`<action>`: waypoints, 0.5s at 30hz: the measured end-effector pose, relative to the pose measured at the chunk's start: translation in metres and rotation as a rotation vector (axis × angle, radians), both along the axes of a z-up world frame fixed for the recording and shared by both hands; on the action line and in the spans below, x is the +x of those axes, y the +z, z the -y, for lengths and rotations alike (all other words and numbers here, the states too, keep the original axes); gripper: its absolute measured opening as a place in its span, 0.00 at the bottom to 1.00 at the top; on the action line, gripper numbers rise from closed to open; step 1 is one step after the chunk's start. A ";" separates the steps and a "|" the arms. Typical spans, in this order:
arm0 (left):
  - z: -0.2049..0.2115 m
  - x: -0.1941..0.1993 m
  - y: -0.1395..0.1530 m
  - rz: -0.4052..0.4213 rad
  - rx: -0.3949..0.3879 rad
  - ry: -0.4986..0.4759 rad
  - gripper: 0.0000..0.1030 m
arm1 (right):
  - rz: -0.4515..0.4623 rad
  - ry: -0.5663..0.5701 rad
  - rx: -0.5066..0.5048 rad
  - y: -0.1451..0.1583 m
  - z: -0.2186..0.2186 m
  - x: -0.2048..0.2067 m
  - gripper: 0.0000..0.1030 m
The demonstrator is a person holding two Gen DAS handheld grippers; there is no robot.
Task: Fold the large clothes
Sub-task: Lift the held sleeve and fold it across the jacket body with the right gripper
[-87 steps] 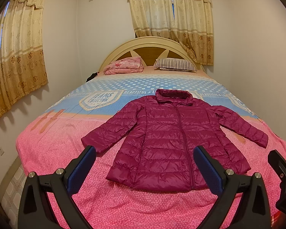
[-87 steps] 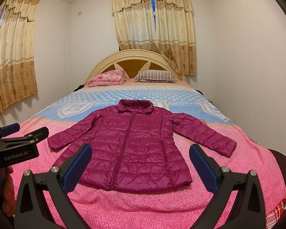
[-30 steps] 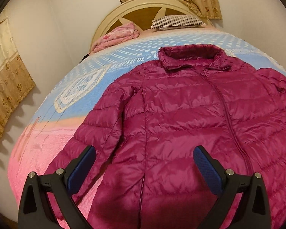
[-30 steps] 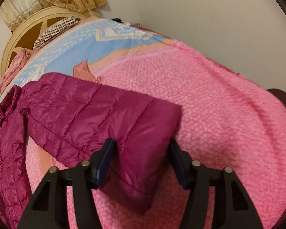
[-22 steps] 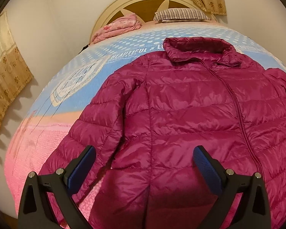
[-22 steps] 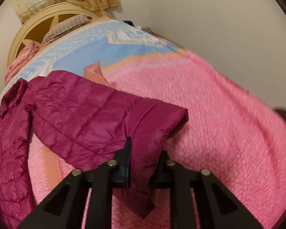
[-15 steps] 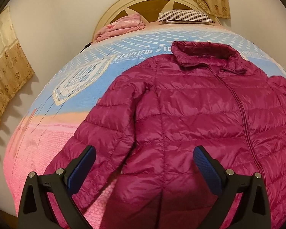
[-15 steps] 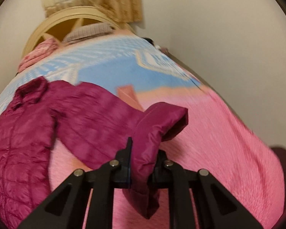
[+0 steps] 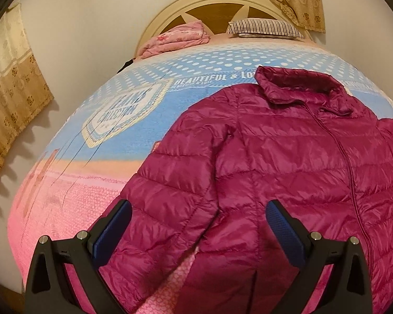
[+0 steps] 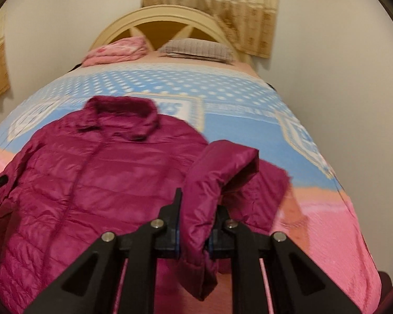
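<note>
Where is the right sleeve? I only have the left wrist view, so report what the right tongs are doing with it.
Observer: The right tongs are shut on the cuff end of the right sleeve, which is raised off the bed.
Operator: Tell me which way the sleeve bends.
Observer: It arches up from the shoulder and doubles over beside the front of the jacket; the cuff hangs below the tongs.
Operator: Check the left tongs from your side.
Observer: The right wrist view shows only a dark bit of gear at its left edge. Your own view shows the left tongs open above the left sleeve, holding nothing.
</note>
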State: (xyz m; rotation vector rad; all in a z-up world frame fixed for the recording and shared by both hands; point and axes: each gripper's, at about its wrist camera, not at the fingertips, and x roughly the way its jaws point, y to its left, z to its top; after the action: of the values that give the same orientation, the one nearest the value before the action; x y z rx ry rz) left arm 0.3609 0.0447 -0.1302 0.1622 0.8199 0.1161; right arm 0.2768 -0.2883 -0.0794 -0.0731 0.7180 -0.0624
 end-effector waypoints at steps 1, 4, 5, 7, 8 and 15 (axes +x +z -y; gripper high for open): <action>-0.001 0.000 0.000 0.000 -0.002 -0.002 0.99 | -0.002 0.012 -0.004 0.000 -0.009 0.003 0.16; -0.007 -0.001 -0.002 0.000 -0.004 0.000 0.99 | -0.006 0.064 -0.012 -0.007 -0.042 0.011 0.16; -0.010 -0.001 -0.002 -0.003 -0.005 0.004 0.99 | -0.007 0.074 -0.011 -0.009 -0.049 0.012 0.16; -0.014 -0.001 -0.005 -0.009 -0.010 0.013 0.99 | -0.017 0.101 0.001 -0.017 -0.070 0.020 0.16; -0.017 -0.002 -0.005 -0.010 -0.012 0.016 0.99 | -0.021 0.110 0.004 -0.019 -0.074 0.019 0.16; -0.025 0.000 -0.011 -0.027 -0.002 0.038 0.99 | -0.048 0.176 0.022 -0.048 -0.127 0.030 0.16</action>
State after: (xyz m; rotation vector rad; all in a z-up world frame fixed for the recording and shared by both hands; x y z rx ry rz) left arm 0.3614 0.0699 -0.1415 0.1468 0.8506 0.1488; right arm 0.3071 -0.1616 -0.1277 -0.1165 0.7576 0.1160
